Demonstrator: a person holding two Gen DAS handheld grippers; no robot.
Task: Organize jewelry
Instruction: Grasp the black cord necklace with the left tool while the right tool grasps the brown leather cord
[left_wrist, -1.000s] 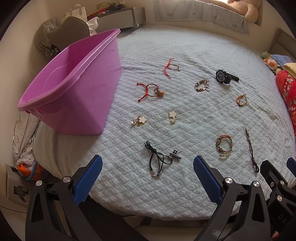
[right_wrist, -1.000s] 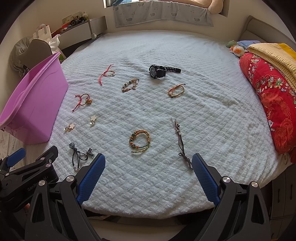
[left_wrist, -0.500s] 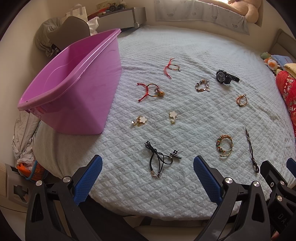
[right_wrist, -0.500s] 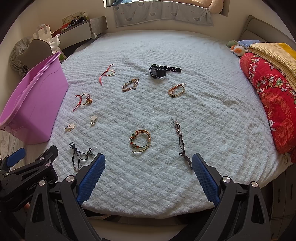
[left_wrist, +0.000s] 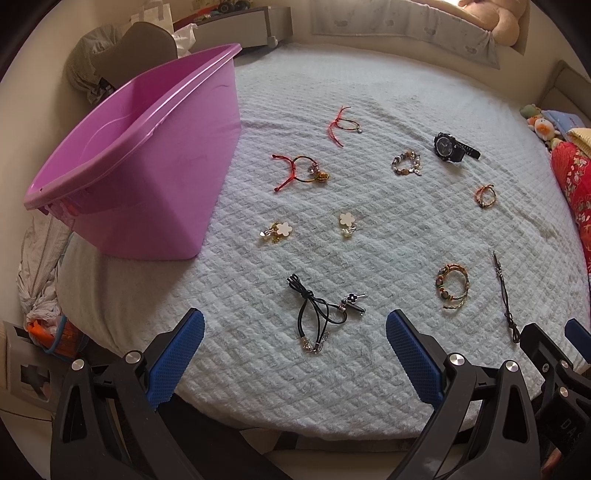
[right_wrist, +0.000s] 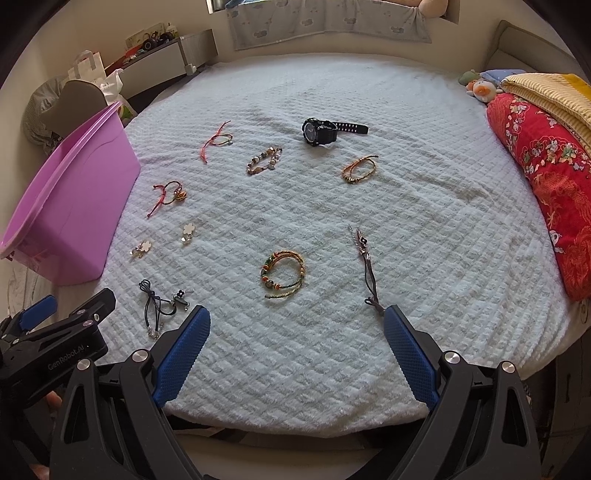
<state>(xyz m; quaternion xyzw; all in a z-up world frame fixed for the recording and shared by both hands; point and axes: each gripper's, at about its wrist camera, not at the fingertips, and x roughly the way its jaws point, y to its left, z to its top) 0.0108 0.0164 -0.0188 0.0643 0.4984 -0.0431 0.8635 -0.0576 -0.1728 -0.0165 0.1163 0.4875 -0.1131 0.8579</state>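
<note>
I hold the left gripper (left_wrist: 295, 349) and the right gripper (right_wrist: 297, 345) wide apart and empty at the near edge of the bed (right_wrist: 424, 206). All the jewelry lies loose on the cover; the purple tub (left_wrist: 147, 177) at the left holds nothing that I can see. My first target is probably the black cord bracelet (left_wrist: 317, 312), nearest the left gripper. Straddle its bunched cords, press lightly into the soft cover, then close.

The purple plastic tub (right_wrist: 70, 206) is cut off by the left picture edge, left of the right gripper (right_wrist: 295, 354). Its floor stays hidden behind its near wall. The black wristwatch's (left_wrist: 448, 147) dial is too small to read.
</note>
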